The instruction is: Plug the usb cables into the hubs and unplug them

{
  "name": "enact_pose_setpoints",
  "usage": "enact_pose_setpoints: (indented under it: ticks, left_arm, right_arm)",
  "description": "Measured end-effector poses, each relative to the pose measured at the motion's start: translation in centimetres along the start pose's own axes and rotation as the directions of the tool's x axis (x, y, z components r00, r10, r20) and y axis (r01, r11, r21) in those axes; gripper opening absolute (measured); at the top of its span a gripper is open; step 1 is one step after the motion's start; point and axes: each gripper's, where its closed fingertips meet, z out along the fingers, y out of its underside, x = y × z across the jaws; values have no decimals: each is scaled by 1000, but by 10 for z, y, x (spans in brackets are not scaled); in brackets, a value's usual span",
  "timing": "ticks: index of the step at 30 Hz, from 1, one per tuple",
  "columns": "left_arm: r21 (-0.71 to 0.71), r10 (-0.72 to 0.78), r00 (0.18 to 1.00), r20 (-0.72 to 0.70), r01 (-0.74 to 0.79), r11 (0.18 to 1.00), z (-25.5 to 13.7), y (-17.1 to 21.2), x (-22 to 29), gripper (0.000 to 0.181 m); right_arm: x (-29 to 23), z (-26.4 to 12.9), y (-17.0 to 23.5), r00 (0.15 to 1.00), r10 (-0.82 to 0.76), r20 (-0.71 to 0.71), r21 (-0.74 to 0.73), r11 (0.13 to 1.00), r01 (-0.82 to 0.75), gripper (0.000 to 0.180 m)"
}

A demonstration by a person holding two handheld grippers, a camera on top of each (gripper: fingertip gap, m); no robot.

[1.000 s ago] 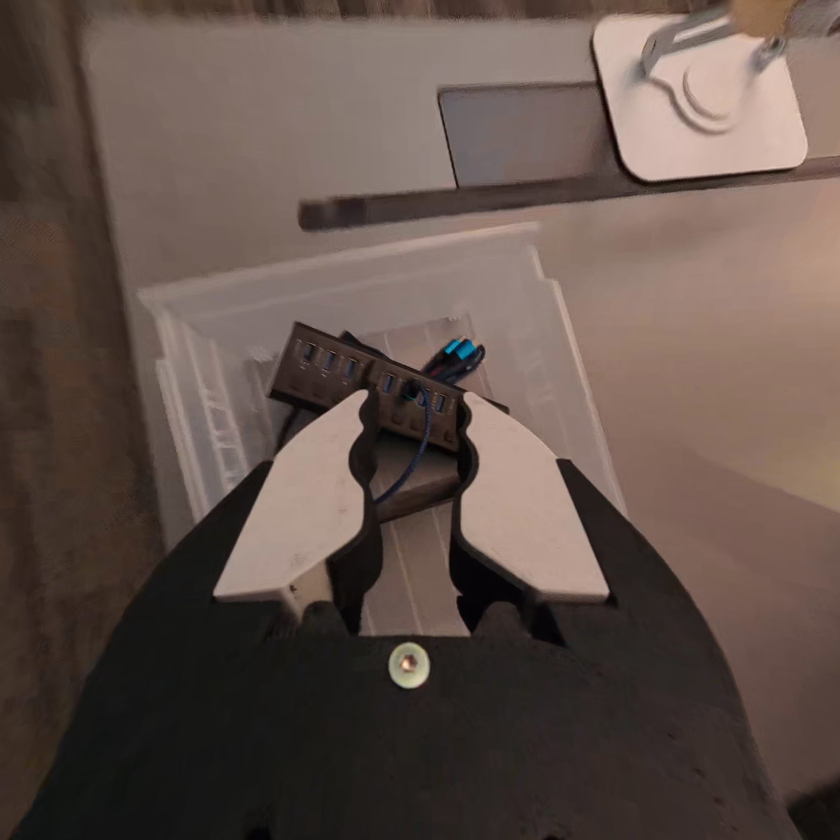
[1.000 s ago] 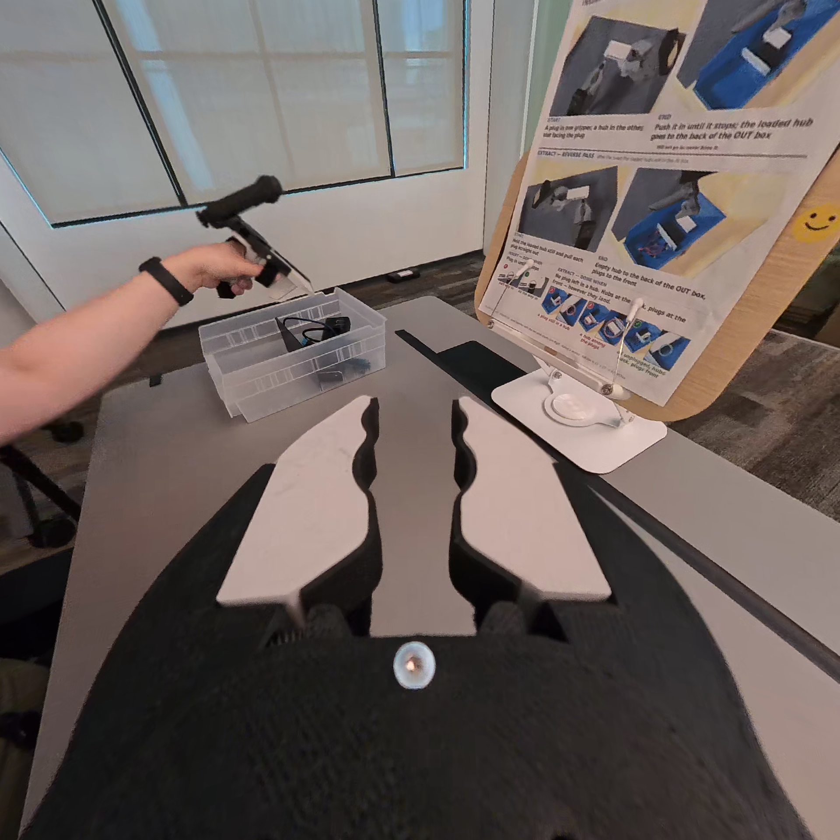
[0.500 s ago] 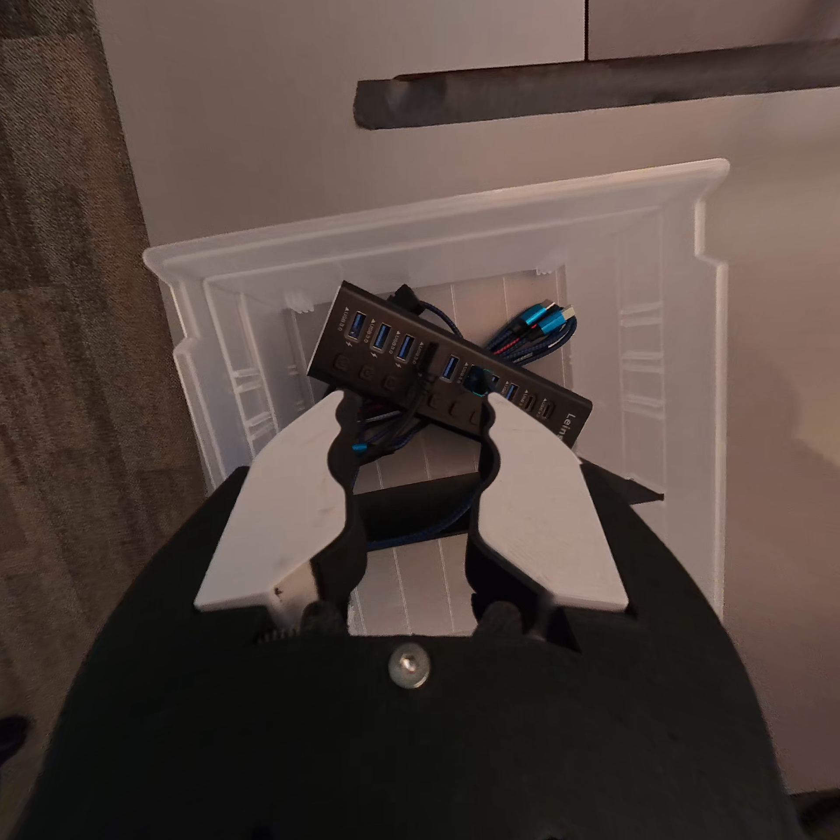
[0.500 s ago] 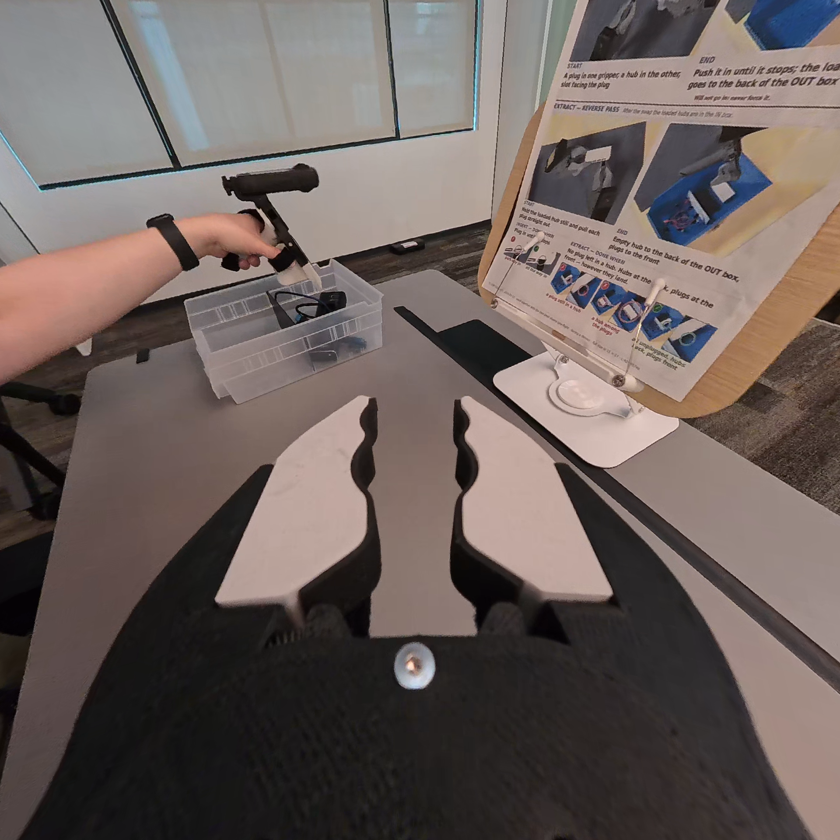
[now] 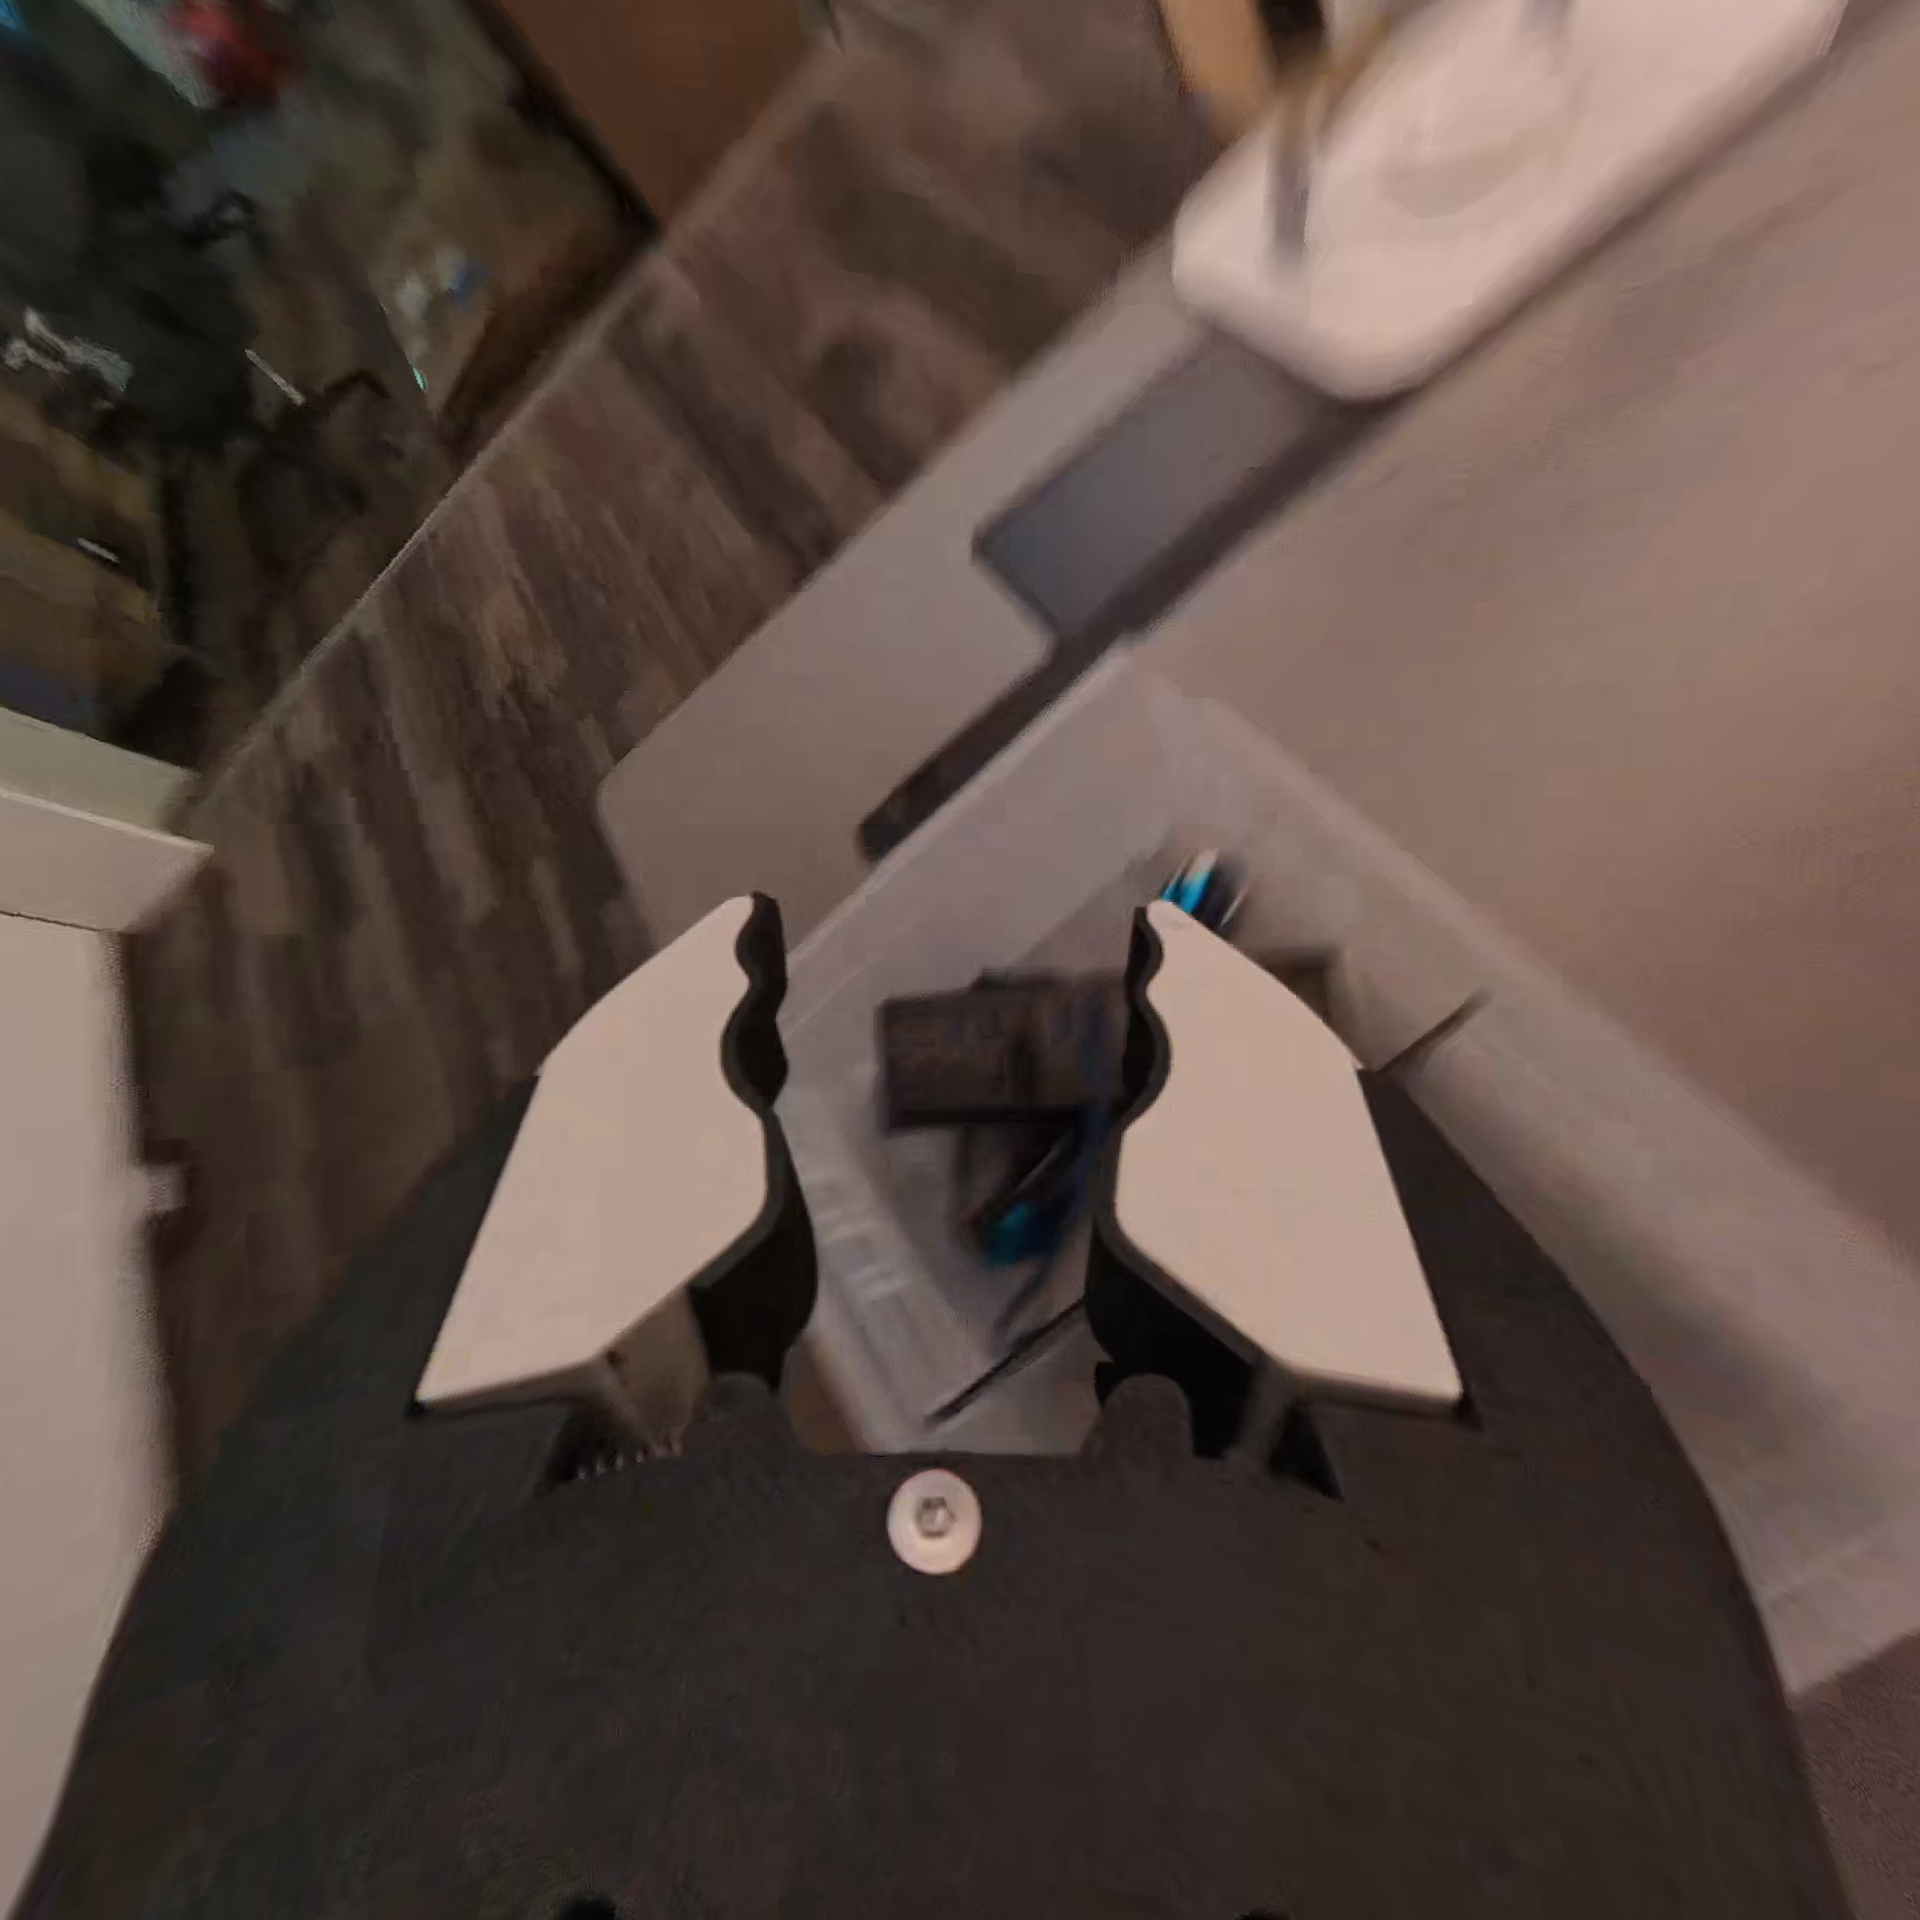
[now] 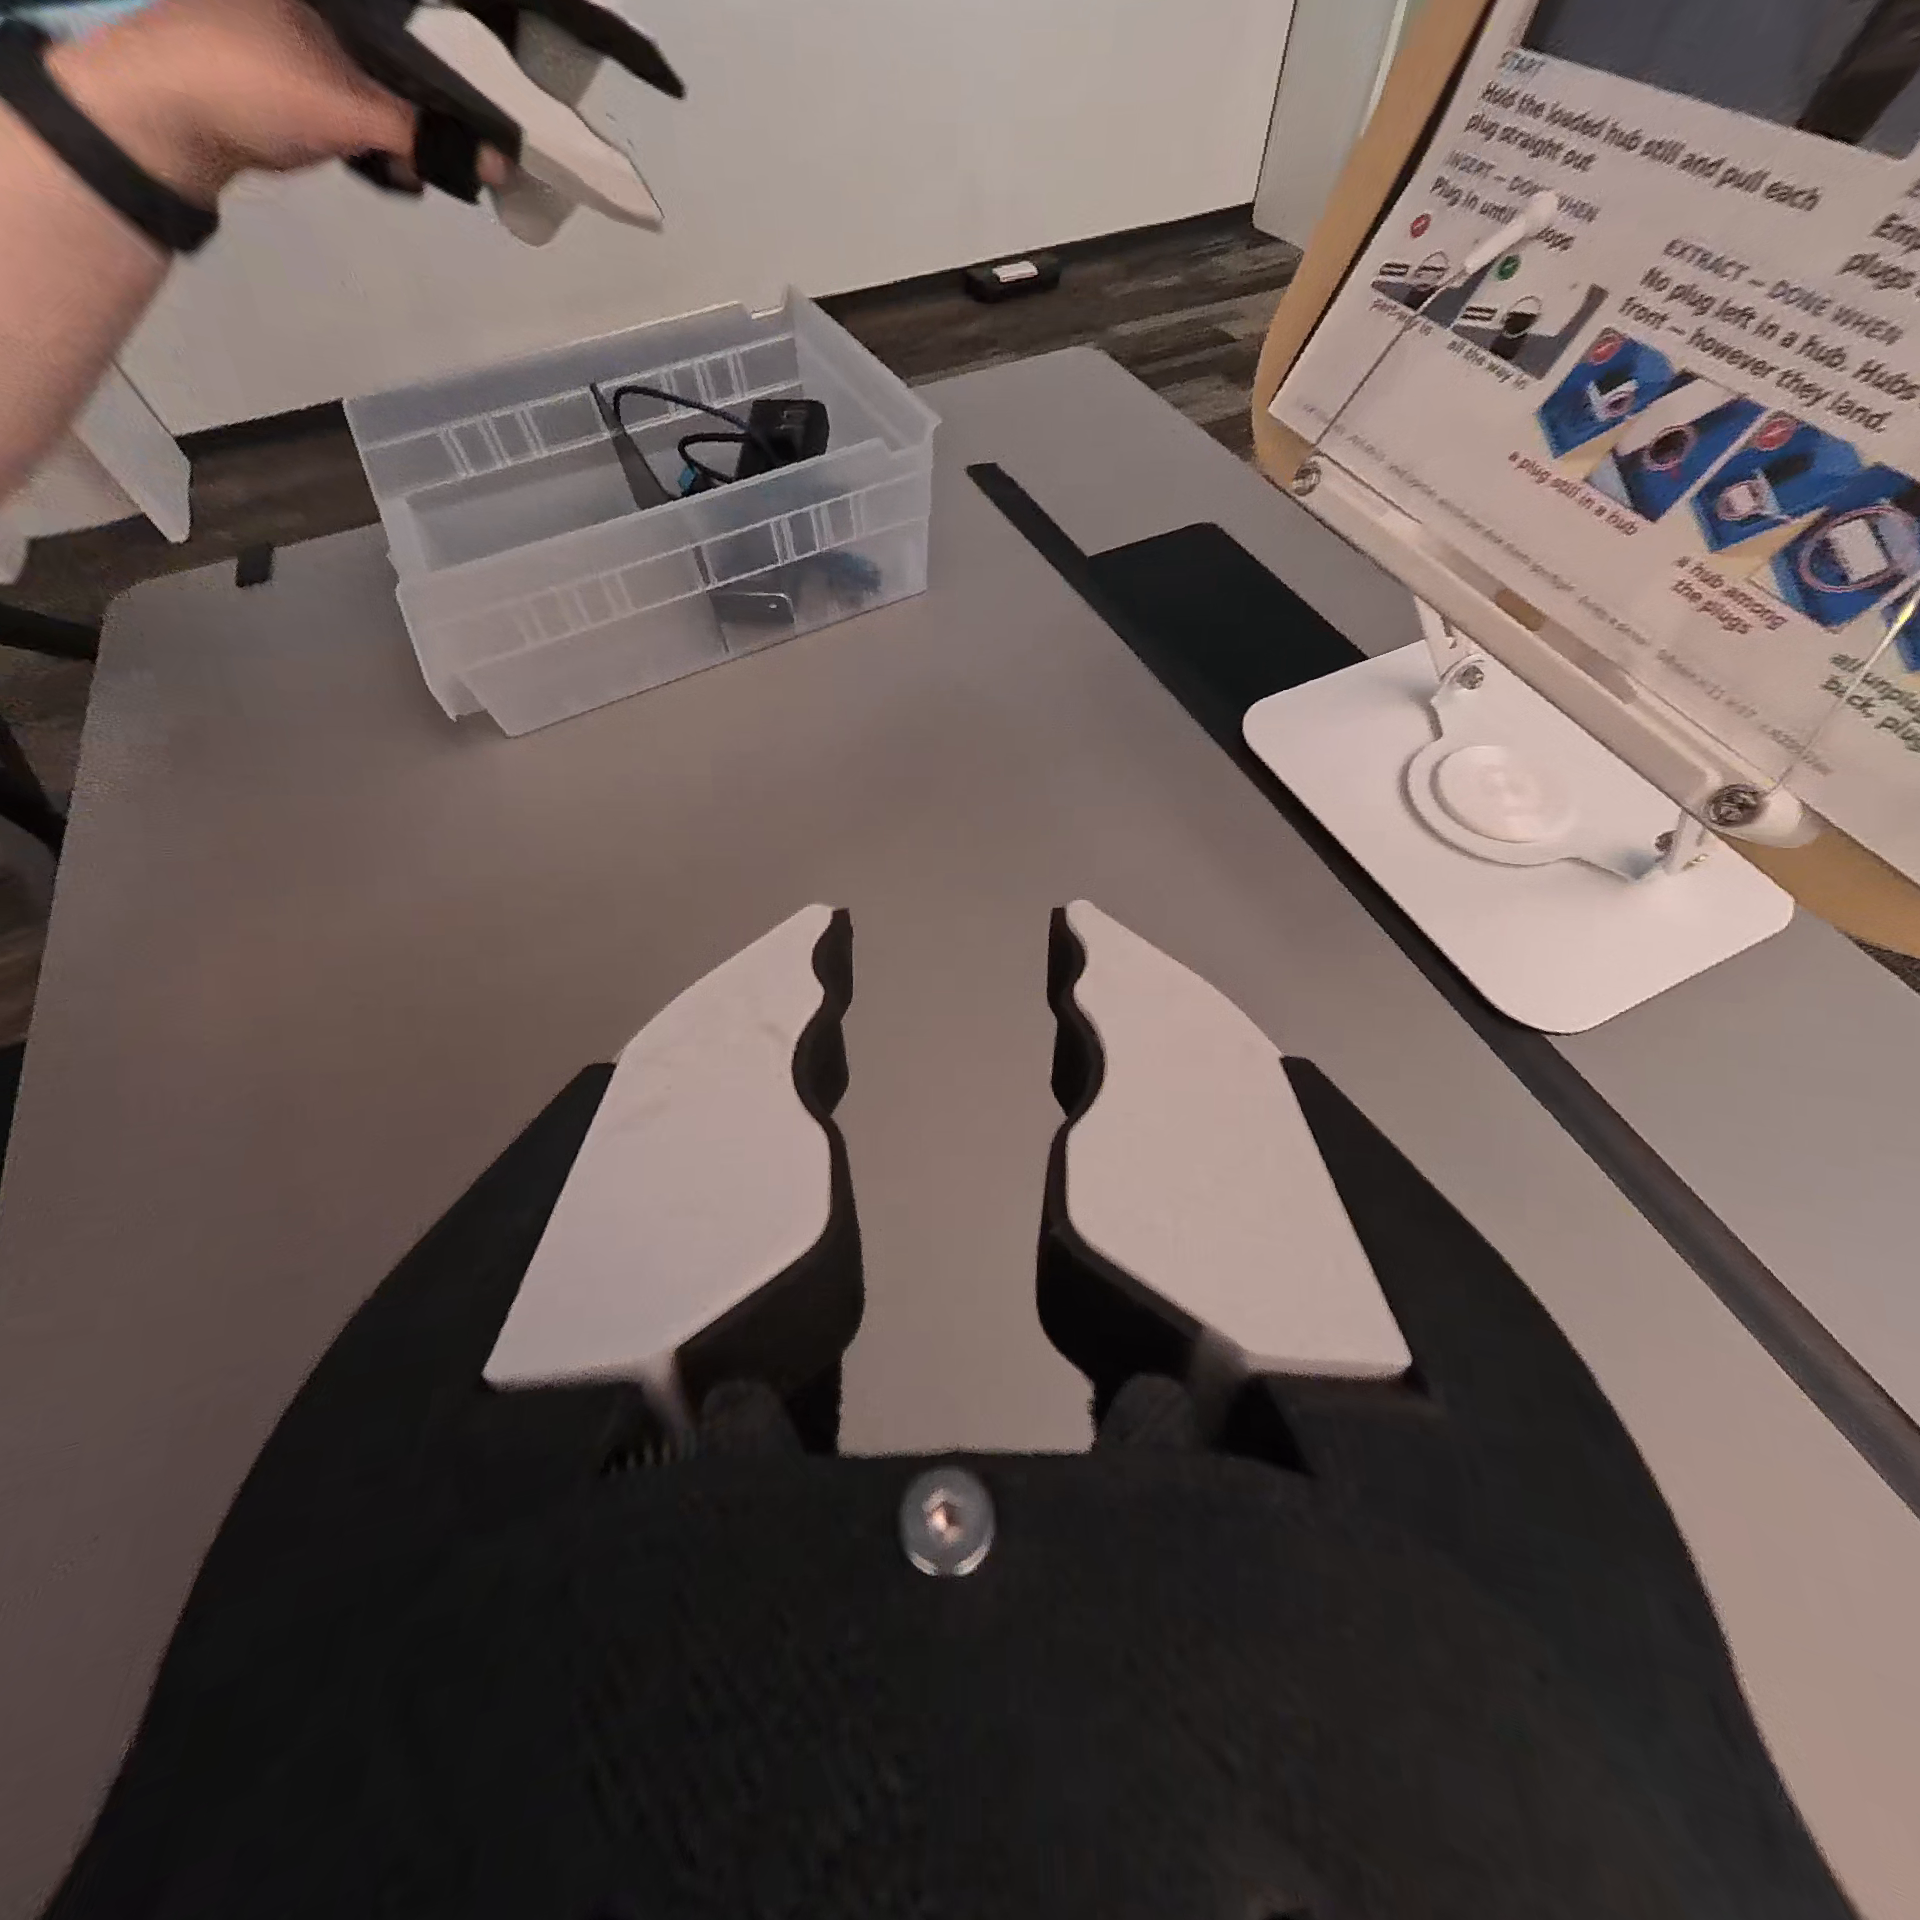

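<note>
My left gripper [image 6: 582, 197] hangs tilted at the upper left of the right wrist view, fingers spread and empty, above the clear ribbed plastic bin [image 6: 665, 582]. The black hub [image 6: 784, 426] and braided blue cables [image 5: 1023, 1195] lie inside. My right gripper [image 6: 951, 925] hovers parted over the smooth grey table [image 6: 520, 883], lower centre.

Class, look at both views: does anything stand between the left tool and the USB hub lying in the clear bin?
Nothing visible does. The left tool hangs open and empty above the clear bin, which has no lid. The black hub lies exposed among its cables; only the bin's walls surround it.
</note>
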Motion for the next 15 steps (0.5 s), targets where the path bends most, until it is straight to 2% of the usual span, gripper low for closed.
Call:
enact_pose_setpoints:
  ticks: [1,2,5,7,10,13,15]
  left_arm:
    - [-132,162,987,-14,-162,978,10,18,-4,63]
    - [-245,289,955,-70,-297,923,18,36,-6,66]
    - [-393,468,842,-267,-539,745,33,77,-10,60]
    - [-385,565,758,-326,-652,653,45,83,-16,65]
    - [-297,630,653,-420,-755,584,64,83,-5,57]
    - [-262,691,508,-514,-860,438,79,99,-3,56]
    - [-199,738,417,-530,-907,370,87,100,2,54]
  right_arm:
    - [-1,1,0,1000,-5,1,-1,1000,5,36]
    - [-2,1,0,1000,-7,4,0,1000,7,36]
    - [-5,0,3,1000,1,19,0,1000,-1,36]
    - [-4,-1,8,1000,10,19,-12,1000,-10,36]
    - [-2,-5,13,999,30,31,-8,1000,-30,36]
    - [0,-11,11,997,64,41,18,998,-65,36]
    - [1,-12,10,995,88,53,33,995,-90,35]
